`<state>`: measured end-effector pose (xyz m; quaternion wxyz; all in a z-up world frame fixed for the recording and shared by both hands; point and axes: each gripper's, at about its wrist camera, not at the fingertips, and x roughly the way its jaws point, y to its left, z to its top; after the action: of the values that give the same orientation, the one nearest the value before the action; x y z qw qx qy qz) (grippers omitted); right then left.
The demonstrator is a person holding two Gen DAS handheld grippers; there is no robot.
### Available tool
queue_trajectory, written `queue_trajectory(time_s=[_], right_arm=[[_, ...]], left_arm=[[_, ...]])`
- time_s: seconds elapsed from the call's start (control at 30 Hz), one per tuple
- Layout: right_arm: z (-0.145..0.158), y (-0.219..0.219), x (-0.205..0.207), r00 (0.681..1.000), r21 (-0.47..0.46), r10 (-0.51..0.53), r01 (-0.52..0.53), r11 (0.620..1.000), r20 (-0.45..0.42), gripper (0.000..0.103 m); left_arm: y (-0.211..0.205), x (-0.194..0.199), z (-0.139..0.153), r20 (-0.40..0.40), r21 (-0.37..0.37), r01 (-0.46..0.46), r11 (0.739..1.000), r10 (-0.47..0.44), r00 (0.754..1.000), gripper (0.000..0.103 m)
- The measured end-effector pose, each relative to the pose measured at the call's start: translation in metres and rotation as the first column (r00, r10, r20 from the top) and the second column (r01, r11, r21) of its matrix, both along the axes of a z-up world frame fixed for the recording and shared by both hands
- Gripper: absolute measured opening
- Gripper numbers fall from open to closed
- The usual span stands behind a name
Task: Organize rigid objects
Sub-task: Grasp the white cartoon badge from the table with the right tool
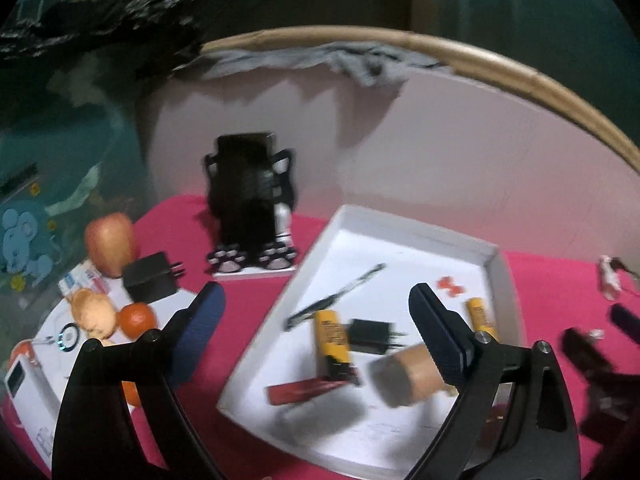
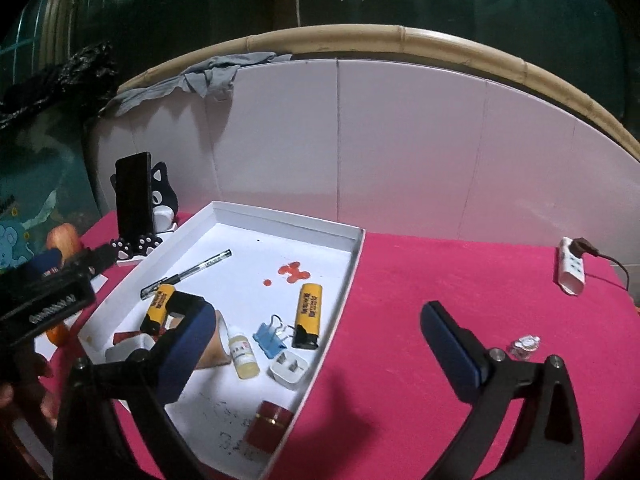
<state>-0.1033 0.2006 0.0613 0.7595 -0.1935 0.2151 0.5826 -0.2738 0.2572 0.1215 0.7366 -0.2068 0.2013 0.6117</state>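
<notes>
A white tray (image 2: 348,272) lies on the pink table. It holds two yellow lighters (image 2: 307,316) (image 2: 158,308), a pen (image 2: 188,272), a blue binder clip (image 2: 270,338), a small bottle (image 2: 243,356), a white plug (image 2: 289,369), a red box (image 2: 267,426) and a tan roll (image 1: 412,372). A black charger (image 1: 370,336) also lies in it. My left gripper (image 1: 316,332) is open above the tray's left part, empty. My right gripper (image 2: 316,344) is open over the tray's right rim, empty.
A phone on a cat-shaped stand (image 1: 250,208) stands behind the tray. An apple (image 1: 110,242), oranges (image 1: 136,320), a second black charger (image 1: 150,278) and a power bank (image 1: 24,394) lie at the left. A white power strip (image 2: 572,268) and a small shiny piece (image 2: 524,346) lie at the right.
</notes>
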Motion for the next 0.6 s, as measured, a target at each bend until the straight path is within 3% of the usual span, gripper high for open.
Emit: queue_trajectory(time_s=[0.1,0.2,0.3,0.43,0.6], right_arm=[[0.002,-0.008,0.009,1.0,0.003,-0.006,0.006,1.0,-0.017,0.102],[0.007,-0.023,0.035,0.998,0.028,-0.02,0.022,0.999,-0.061,0.102],[0.012,-0.048,0.079,0.989,0.05,-0.124,0.128,0.99,-0.085,0.102],[0.009,-0.091,0.147,0.946,0.052,-0.29,0.3,0.953,-0.146,0.102],[-0.006,-0.13,0.203,0.892,0.026,-0.41,0.422,0.906,-0.19,0.102]], left_arm=[[-0.01,0.007,0.01,0.054,0.013,0.07,0.997,-0.071,0.996,0.094],[-0.017,0.021,0.016,0.06,0.023,0.118,0.993,-0.119,0.991,0.094],[-0.022,0.039,0.015,0.061,0.007,0.173,0.985,-0.173,0.983,0.094],[-0.025,0.071,0.006,0.062,-0.044,0.254,0.966,-0.251,0.966,0.094],[-0.035,0.115,-0.002,0.055,-0.095,0.374,0.923,-0.37,0.927,0.094]])
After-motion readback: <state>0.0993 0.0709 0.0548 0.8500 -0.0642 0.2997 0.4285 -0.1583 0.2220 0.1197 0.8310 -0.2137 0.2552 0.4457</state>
